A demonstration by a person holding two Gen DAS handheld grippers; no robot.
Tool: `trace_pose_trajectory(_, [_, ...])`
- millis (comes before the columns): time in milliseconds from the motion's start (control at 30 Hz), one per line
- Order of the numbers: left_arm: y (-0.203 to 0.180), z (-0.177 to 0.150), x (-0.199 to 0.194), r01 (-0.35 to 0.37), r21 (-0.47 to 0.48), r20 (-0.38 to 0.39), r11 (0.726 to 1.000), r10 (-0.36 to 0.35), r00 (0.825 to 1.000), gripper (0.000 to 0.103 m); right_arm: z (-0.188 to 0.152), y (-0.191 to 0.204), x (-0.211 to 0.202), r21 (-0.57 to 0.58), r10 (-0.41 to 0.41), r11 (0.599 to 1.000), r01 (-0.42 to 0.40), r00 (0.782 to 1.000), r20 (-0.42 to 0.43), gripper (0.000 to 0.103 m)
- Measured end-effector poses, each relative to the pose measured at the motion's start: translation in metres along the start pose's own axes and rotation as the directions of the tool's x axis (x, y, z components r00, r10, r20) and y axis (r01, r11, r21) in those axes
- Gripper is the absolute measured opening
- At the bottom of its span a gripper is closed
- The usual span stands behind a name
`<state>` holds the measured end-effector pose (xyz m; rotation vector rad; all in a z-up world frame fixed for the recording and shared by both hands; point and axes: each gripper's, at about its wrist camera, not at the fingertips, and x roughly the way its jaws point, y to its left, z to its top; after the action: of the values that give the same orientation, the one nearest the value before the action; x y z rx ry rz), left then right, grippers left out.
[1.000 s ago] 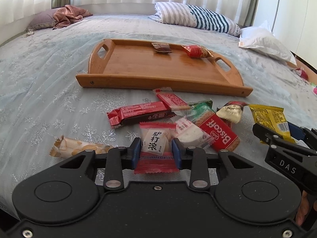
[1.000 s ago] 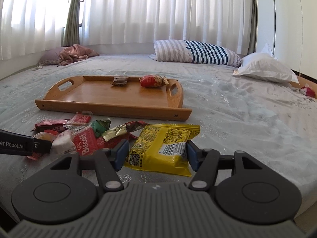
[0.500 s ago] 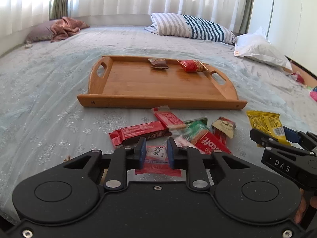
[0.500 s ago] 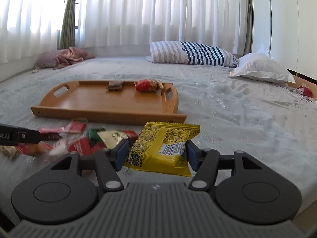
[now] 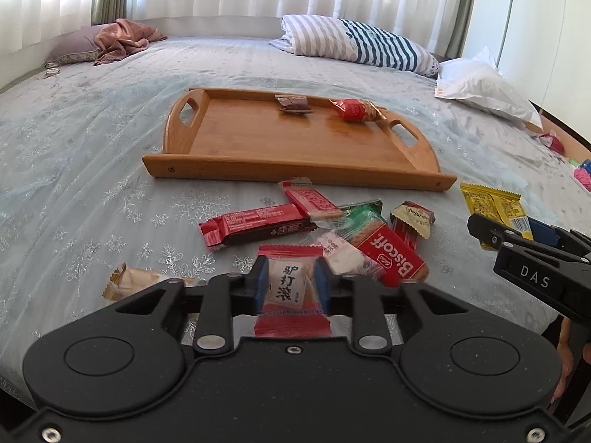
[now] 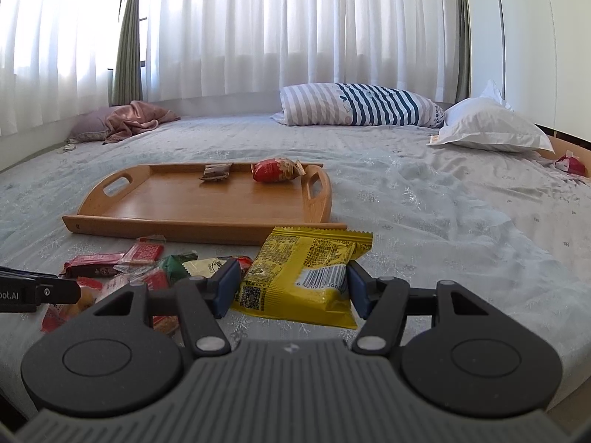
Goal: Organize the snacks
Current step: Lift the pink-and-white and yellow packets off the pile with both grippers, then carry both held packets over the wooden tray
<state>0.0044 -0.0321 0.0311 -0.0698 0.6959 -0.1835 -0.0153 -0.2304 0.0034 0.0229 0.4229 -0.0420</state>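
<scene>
My left gripper [image 5: 291, 280] has a red-and-white packet with Chinese characters [image 5: 290, 293] between its blue pads. The pads touch the packet's sides while the jaws are opening. Just beyond it lies a pile: a Biscoff packet [image 5: 391, 254], a dark red bar [image 5: 255, 225], a small red packet [image 5: 310, 201] and a green one [image 5: 362, 214]. My right gripper [image 6: 293, 288] is shut on a yellow packet [image 6: 306, 262], seen also at the right edge of the left wrist view. The wooden tray [image 5: 295, 173] holds a brown packet [image 5: 293, 104] and a red packet [image 5: 354, 110].
Everything lies on a pale blue bedspread [image 5: 92, 184]. A beige snack [image 5: 129, 282] sits left of my left gripper. A striped pillow [image 6: 358, 105] and a white pillow [image 6: 487, 125] lie at the far side, a pink cloth [image 6: 136, 118] at the far left.
The left jaws narrowed on the red-and-white packet half a second ago and now stand wider again. The left view shifted slightly. The right gripper keeps the yellow packet and has barely moved.
</scene>
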Motion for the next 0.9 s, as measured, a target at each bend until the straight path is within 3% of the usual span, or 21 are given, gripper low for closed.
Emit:
trace_pose_trajectory(167, [-0.001,-0.004,0.009,-0.022,0.007,-0.026,1.000,0.022,0.999,0.036,-0.001,0.000,0.000,0.000,0.004,1.000,-0.004,1.000,-0.004,0.064])
trace_pose_trajectory(200, [0.000,-0.005,0.011,-0.016,0.000,-0.031,1.000,0.016,0.999,0.027,-0.001,0.001,0.000,-0.001,0.004,1.000,-0.004,1.000,-0.004,0.064])
trace_pose_trajectory(400, [0.001,0.000,0.006,0.014,-0.021,-0.019,1.000,-0.014,1.000,0.026,0.000,0.002,0.000,-0.005,0.016,1.000,-0.016,1.000,-0.004,0.064])
trace_pose_trajectory(667, [-0.004,0.028,-0.005,0.069,-0.036,0.035,0.997,-0.068,0.997,0.026,0.019,-0.007,0.011,0.036,0.078,0.996,-0.078,0.997,0.007,0.064])
trace_pose_trajectory(900, [-0.006,0.068,0.005,0.110,-0.069,0.066,0.991,-0.106,0.992,0.026,0.048,-0.012,0.032,0.003,0.162,0.987,-0.162,0.986,0.029,0.064])
